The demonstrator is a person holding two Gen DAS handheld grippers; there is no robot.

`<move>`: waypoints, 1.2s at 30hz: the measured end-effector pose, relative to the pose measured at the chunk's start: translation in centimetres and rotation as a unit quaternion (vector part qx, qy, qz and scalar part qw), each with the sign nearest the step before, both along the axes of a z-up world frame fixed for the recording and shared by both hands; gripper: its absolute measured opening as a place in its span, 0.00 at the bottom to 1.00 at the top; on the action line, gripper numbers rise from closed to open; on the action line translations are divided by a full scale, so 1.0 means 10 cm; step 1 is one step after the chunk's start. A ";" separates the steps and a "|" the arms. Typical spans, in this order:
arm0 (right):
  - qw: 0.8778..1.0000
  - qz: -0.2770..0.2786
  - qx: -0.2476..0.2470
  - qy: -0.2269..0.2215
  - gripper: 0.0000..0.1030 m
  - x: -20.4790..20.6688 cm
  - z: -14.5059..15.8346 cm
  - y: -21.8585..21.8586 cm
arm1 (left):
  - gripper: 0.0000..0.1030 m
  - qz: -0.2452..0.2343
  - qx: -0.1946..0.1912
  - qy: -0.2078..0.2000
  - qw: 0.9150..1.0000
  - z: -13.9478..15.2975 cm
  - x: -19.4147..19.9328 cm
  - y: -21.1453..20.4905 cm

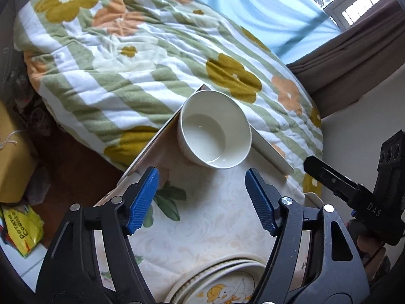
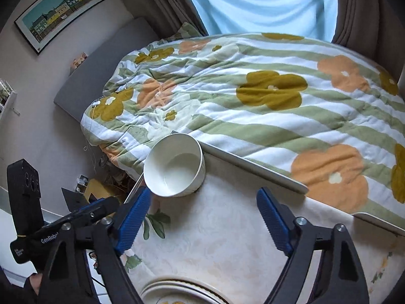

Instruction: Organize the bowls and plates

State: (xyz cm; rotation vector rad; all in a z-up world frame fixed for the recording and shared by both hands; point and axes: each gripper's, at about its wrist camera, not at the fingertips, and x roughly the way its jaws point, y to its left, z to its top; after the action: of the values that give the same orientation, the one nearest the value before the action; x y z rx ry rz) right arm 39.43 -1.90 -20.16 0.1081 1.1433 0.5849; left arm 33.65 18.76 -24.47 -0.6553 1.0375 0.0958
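A white bowl (image 1: 214,129) sits empty at the far corner of the worktop (image 1: 210,217), right by the bed's flowery blanket (image 1: 121,58). A stack of plates (image 1: 227,281) lies at the near edge. The left tool (image 1: 202,197) and the right tool (image 2: 202,217) hang above the worktop — both spread apart, holding nothing.

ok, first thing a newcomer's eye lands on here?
The white bowl, empty, at the table's far corner against the bed. Behind it the flowered quilt fills most of both views. Nearest the cameras, a stack of plates sits under the open left claw.
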 end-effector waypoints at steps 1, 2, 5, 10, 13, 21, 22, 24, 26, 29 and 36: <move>1.000 -0.003 0.002 0.011 0.65 0.06 -0.09 0.04 | 0.61 -0.003 -0.009 0.005 1.000 -0.10 0.10 0.02; 1.000 -0.007 0.005 0.024 0.61 0.12 -0.18 0.08 | 0.59 -0.005 -0.011 0.009 1.000 -0.16 0.17 0.03; 0.998 -0.021 0.023 0.062 0.55 0.26 -0.43 0.18 | 0.48 -0.010 -0.026 0.023 0.999 -0.38 0.39 0.08; 0.995 -0.023 0.032 0.093 0.45 0.39 -0.64 0.33 | 0.35 -0.014 -0.032 0.038 0.999 -0.58 0.55 0.12; 0.994 -0.021 0.032 0.099 0.34 0.44 -0.71 0.40 | 0.25 -0.015 -0.027 0.045 0.999 -0.65 0.59 0.11; 0.994 -0.020 0.033 0.098 0.16 0.50 -0.81 0.48 | 0.23 -0.022 0.002 0.044 0.999 -0.65 0.63 0.10; 0.995 -0.019 0.033 0.095 0.16 0.49 -0.80 0.49 | 0.23 -0.024 0.006 0.044 0.999 -0.64 0.64 0.09; 0.995 -0.017 0.032 0.090 0.16 0.47 -0.79 0.49 | 0.22 -0.024 0.009 0.040 0.999 -0.63 0.63 0.08; 0.995 -0.016 0.033 0.088 0.16 0.44 -0.78 0.48 | 0.22 -0.023 0.014 0.033 0.999 -0.59 0.61 0.07; 0.996 -0.018 0.040 0.082 0.16 0.38 -0.72 0.44 | 0.22 -0.029 0.036 0.019 0.999 -0.44 0.57 0.00; 0.997 -0.028 0.067 0.042 0.16 0.12 -0.31 0.17 | 0.22 -0.045 0.072 -0.018 0.996 0.03 0.34 -0.27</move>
State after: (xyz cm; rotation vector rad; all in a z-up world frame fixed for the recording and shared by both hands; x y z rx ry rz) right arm 40.59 -0.17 -23.24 0.2810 1.1777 0.6105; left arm 37.07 16.10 -24.12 -0.4762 1.0135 0.0785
